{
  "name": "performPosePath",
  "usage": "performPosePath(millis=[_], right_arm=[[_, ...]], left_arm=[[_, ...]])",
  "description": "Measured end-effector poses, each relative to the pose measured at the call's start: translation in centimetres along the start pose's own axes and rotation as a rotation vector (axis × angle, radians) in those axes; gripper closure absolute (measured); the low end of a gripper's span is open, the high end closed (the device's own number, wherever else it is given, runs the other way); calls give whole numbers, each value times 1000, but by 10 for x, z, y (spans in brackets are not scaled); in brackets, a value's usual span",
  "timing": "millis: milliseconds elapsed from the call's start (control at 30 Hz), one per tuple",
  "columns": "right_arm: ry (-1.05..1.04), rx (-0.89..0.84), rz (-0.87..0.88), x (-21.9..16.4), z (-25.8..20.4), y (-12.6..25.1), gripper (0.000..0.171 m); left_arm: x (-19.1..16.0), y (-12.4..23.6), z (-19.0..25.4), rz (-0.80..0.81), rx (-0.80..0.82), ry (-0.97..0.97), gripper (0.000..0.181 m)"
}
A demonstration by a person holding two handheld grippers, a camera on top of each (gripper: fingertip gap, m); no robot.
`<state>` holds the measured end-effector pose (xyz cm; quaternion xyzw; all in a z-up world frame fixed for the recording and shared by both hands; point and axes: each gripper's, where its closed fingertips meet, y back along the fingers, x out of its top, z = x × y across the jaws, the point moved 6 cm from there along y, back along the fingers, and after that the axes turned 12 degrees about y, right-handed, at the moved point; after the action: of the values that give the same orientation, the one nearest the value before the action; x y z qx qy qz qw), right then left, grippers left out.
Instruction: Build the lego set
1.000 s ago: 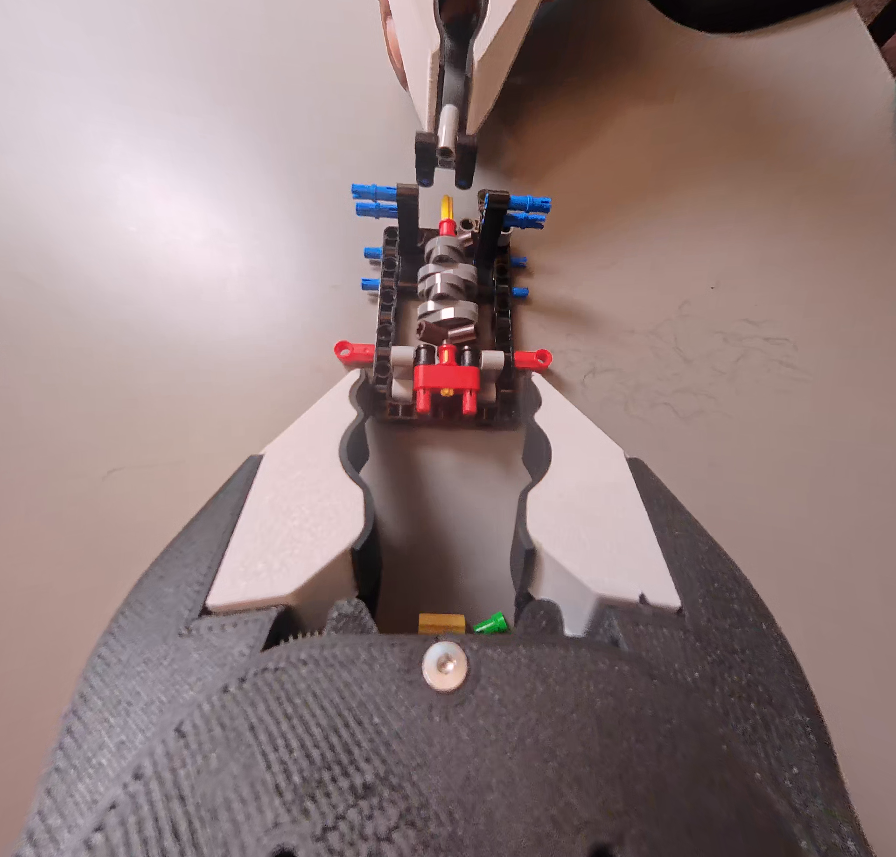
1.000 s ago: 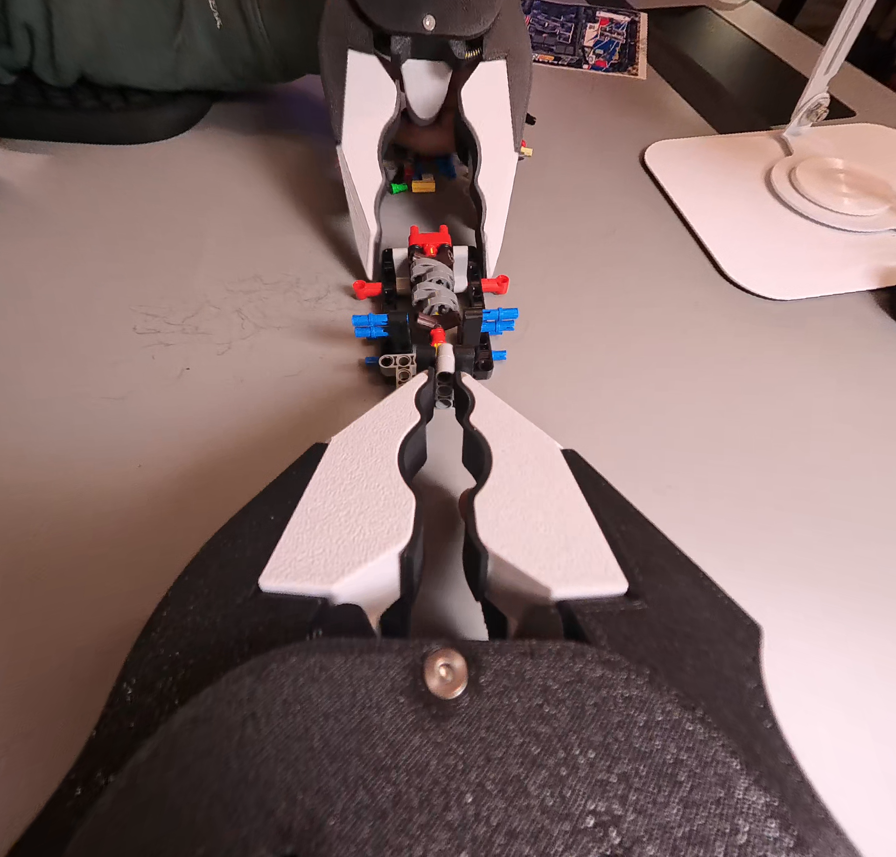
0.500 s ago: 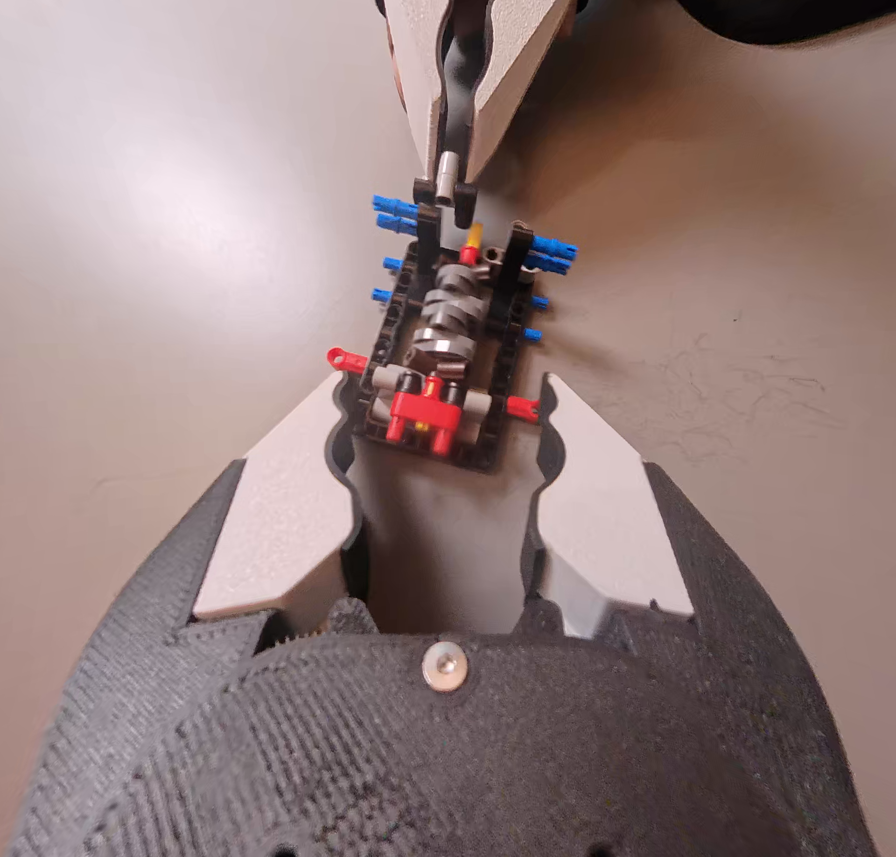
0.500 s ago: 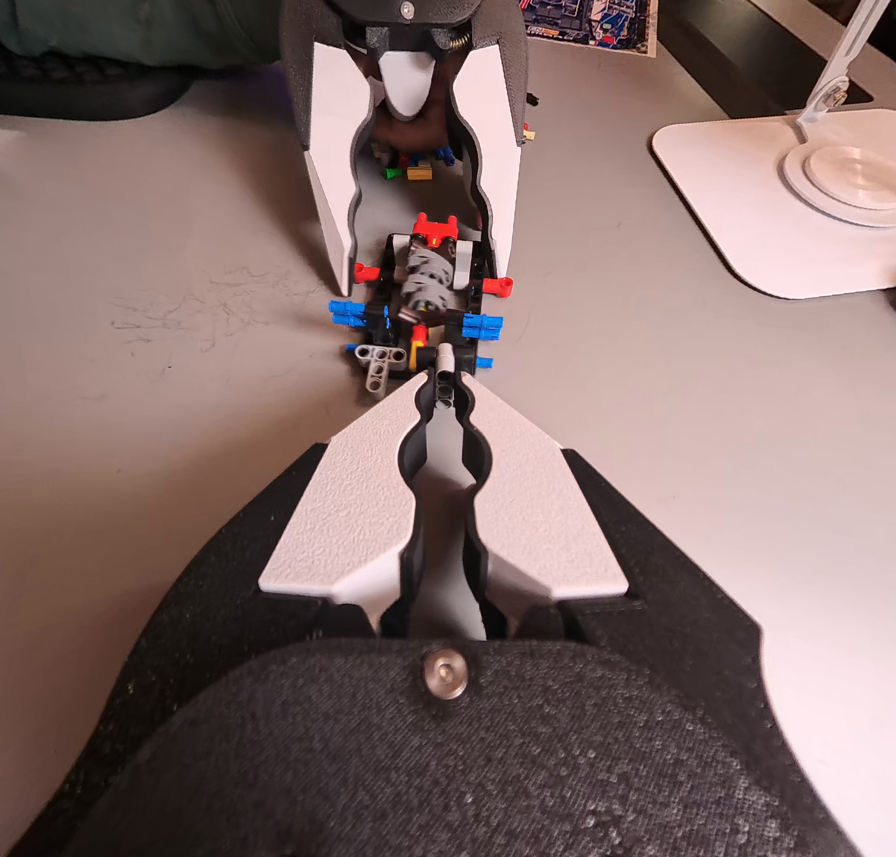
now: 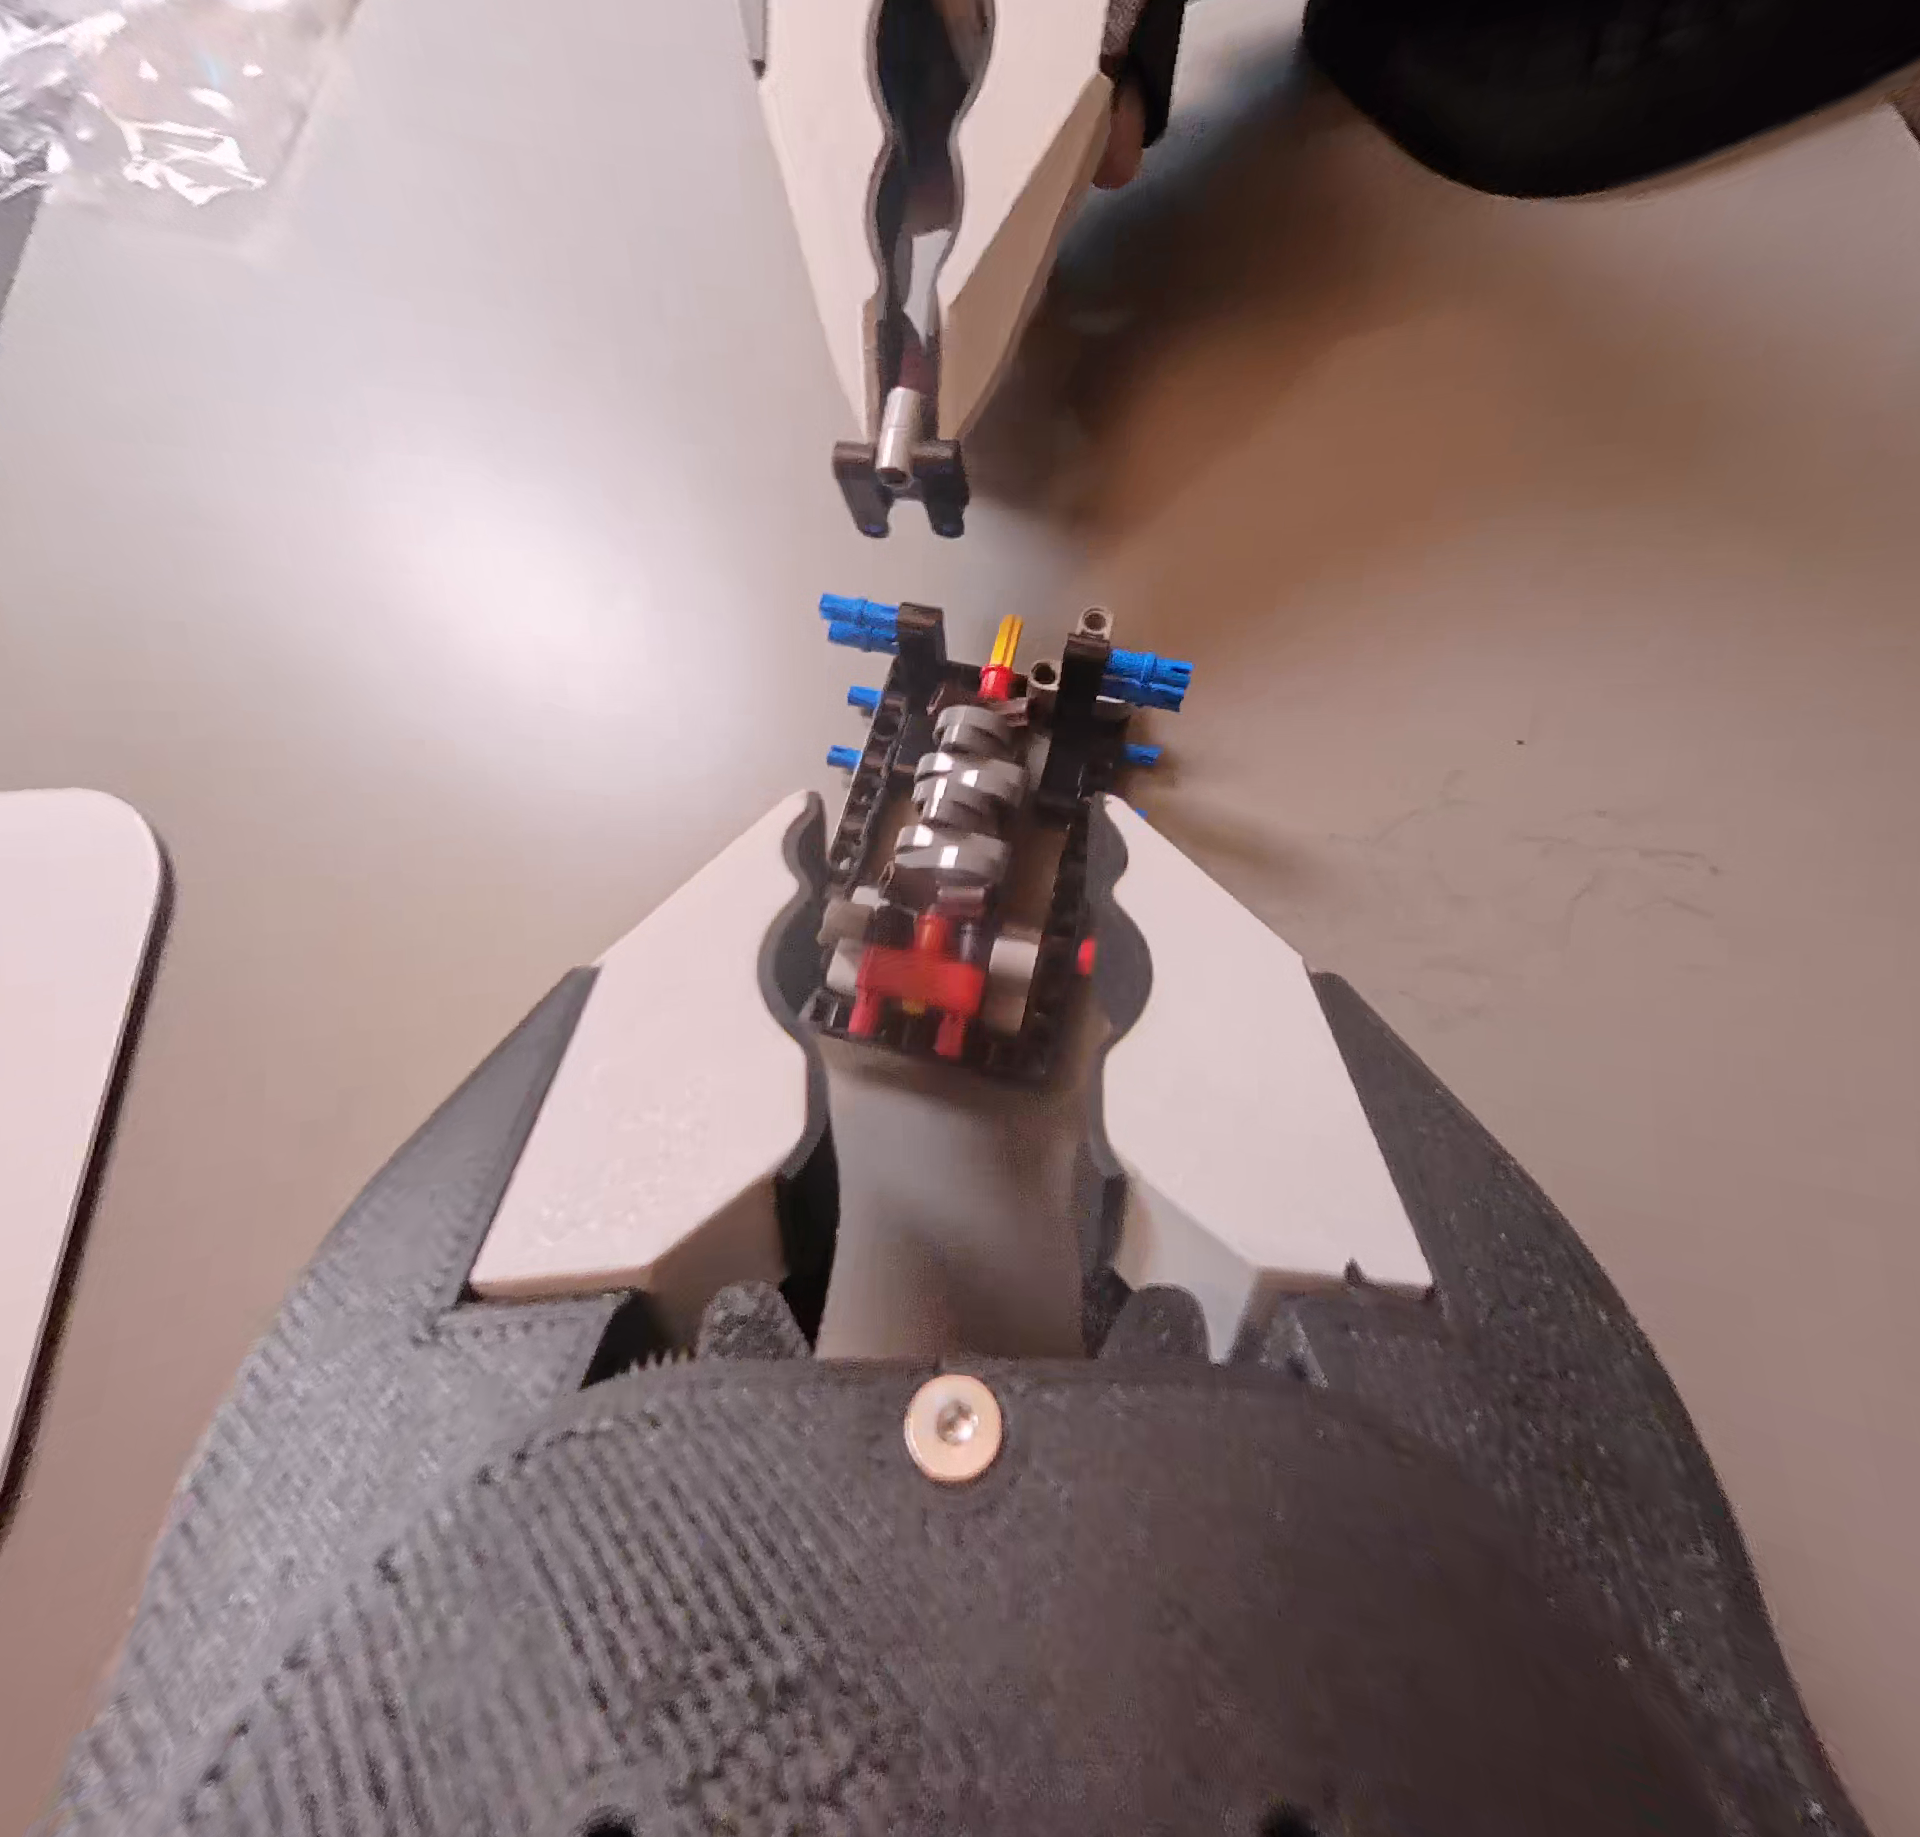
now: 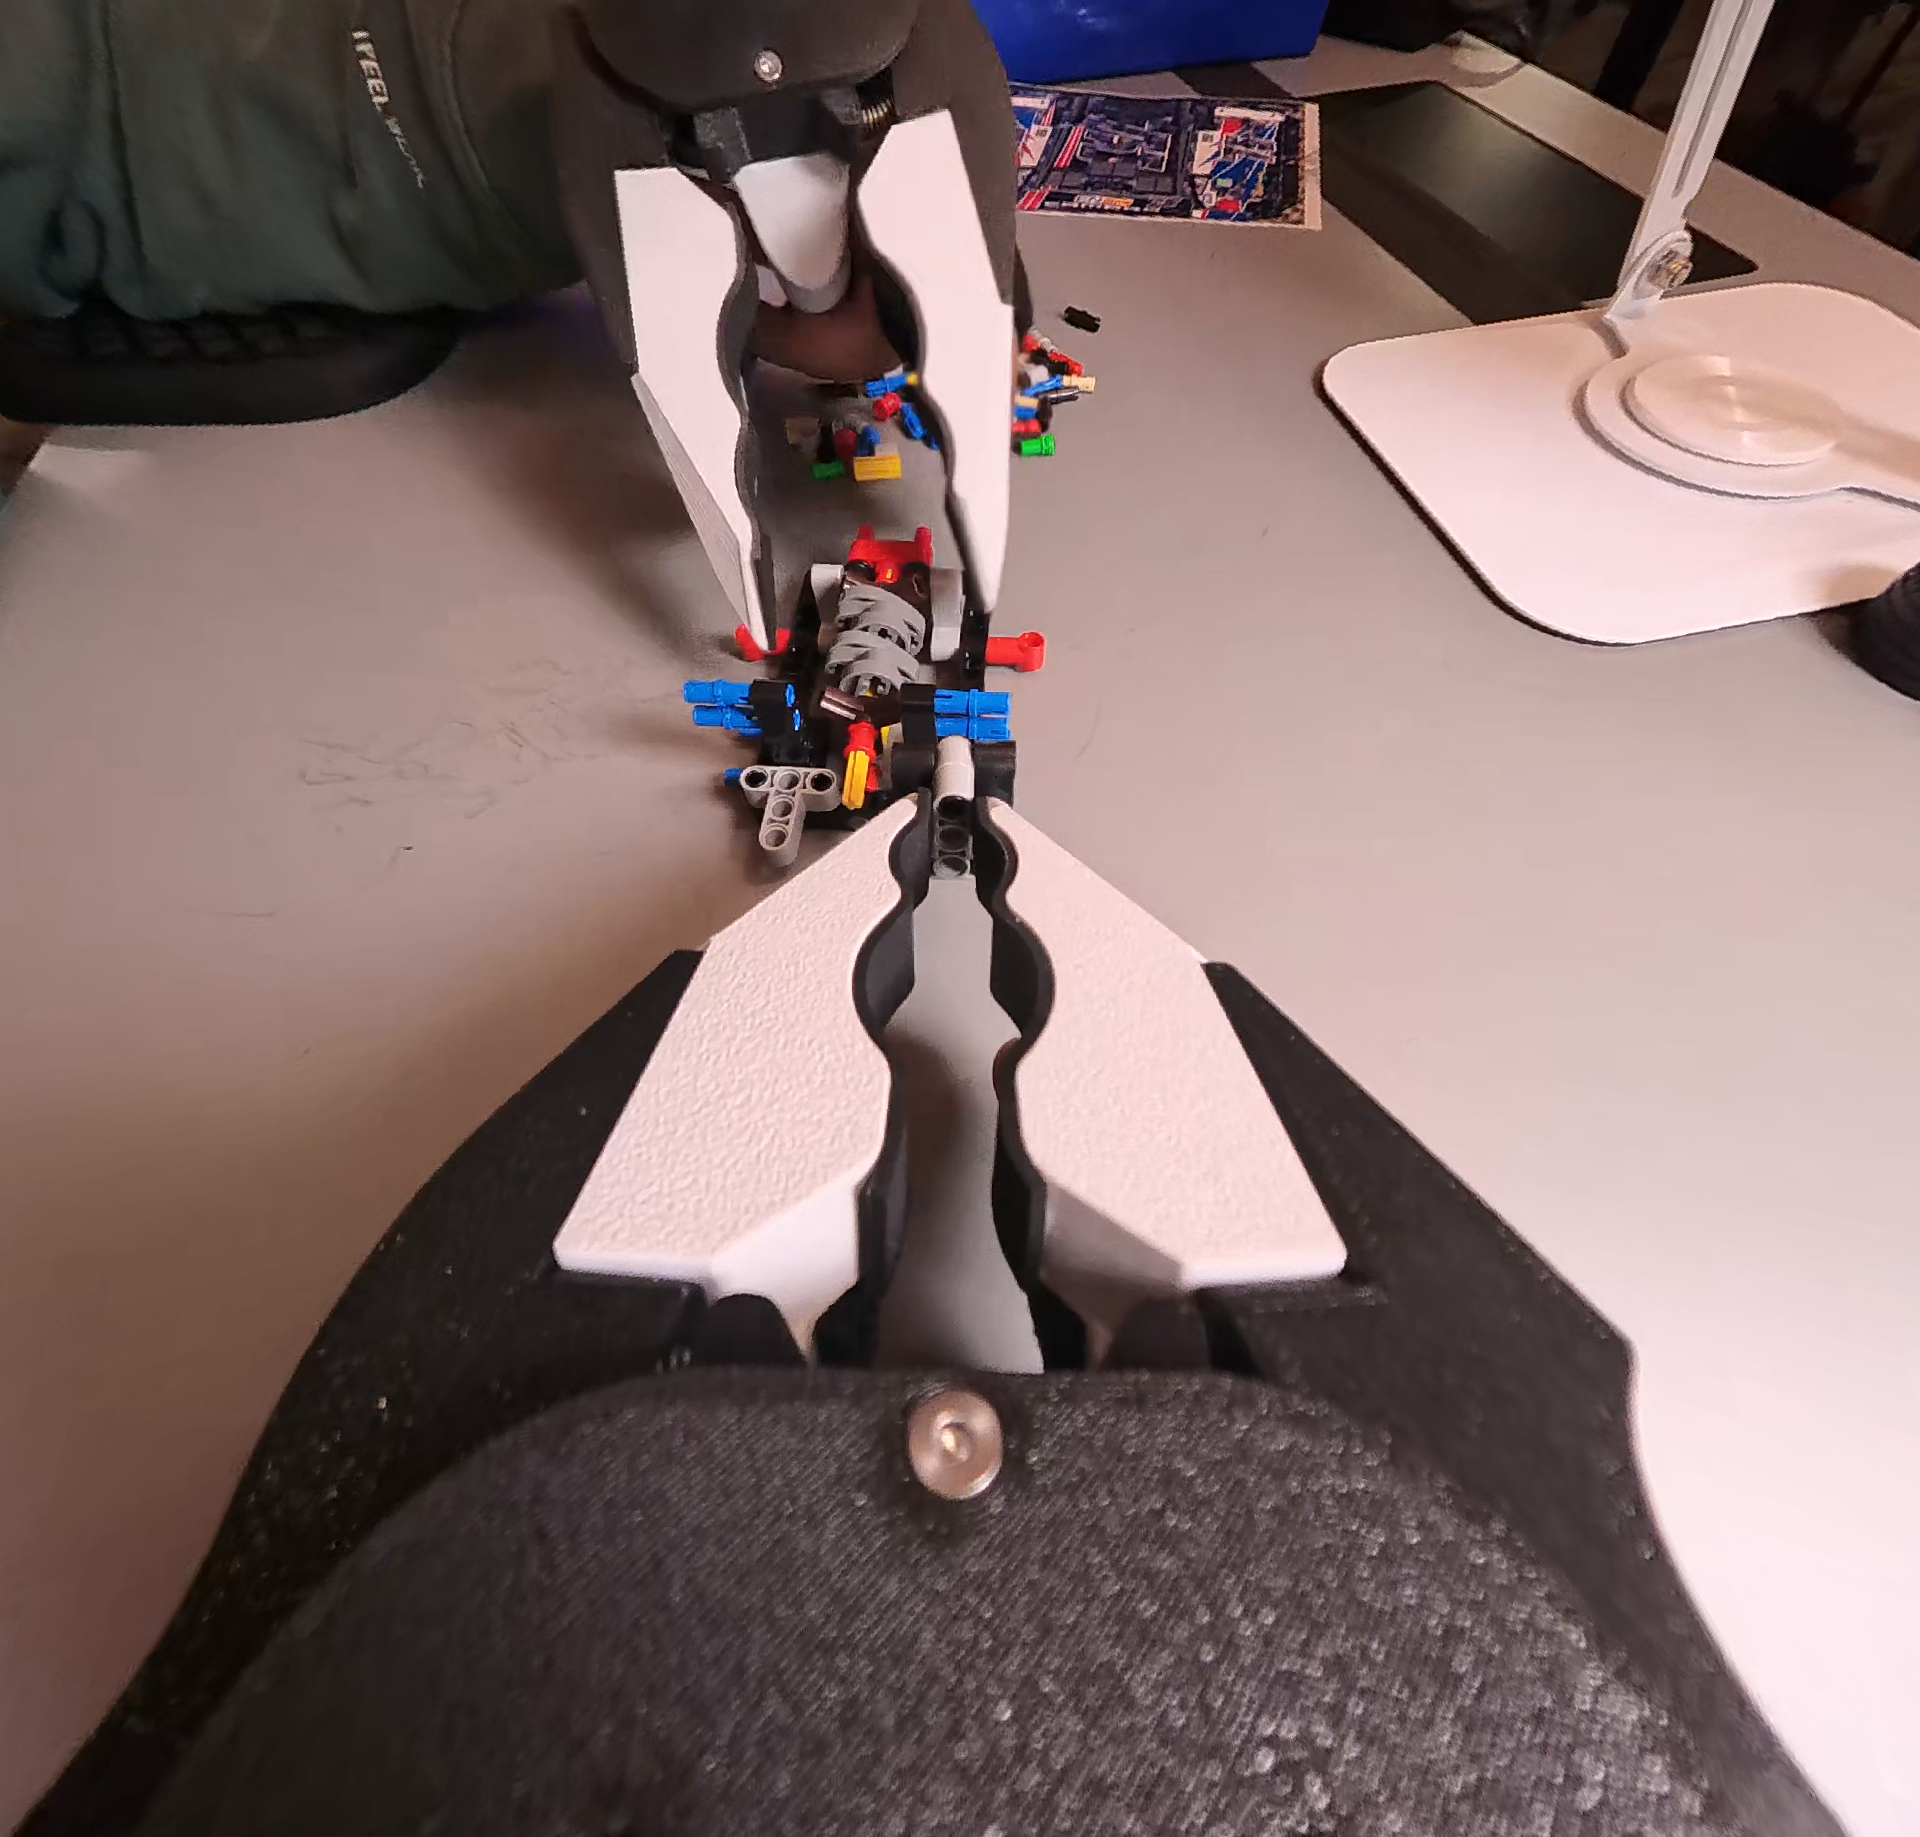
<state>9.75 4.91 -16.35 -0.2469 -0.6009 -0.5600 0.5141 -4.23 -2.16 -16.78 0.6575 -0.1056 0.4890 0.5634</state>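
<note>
The right claw (image 6: 954, 819) is clamping a small black-and-grey connector (image 5: 900, 473) just short of the engine frame (image 5: 961, 831), which the left claw (image 5: 951, 857) is straddling wide on the worktop (image 6: 416, 852); misalignment risks skidding the frame.

Grey table (image 6: 1351, 904) under lego frame (image 6: 883, 675), lamp base (image 6: 1662, 457)

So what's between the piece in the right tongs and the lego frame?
In the left wrist view, only bare table separates the black piece from the frame.
</note>
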Motion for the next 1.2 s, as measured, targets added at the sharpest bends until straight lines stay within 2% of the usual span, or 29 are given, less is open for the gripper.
performPosePath(millis=[67,200,267,433,600,833,1200], right_arm=[[1,1,3,0,0,0,166],[9,13,6,1,-4,-1,166],[14,16,13,2,-6,0,166],[19,21,59,6,-10,4,166],[-40,31,192,14,-7,12,166],[-123,81,282,18,-3,14,166],[-90,156,386,26,-9,20,166]], left_arm=[[2,-6,-1,-48,11,-24,142],[2,-18,2,-149,-31,-30,145],[4,-22,3,-148,-33,-42,158],[8,-20,0,-38,-46,13,159],[24,-8,1,119,-103,117,159],[25,-9,0,172,-169,233,160],[36,2,15,201,-161,214,160]])
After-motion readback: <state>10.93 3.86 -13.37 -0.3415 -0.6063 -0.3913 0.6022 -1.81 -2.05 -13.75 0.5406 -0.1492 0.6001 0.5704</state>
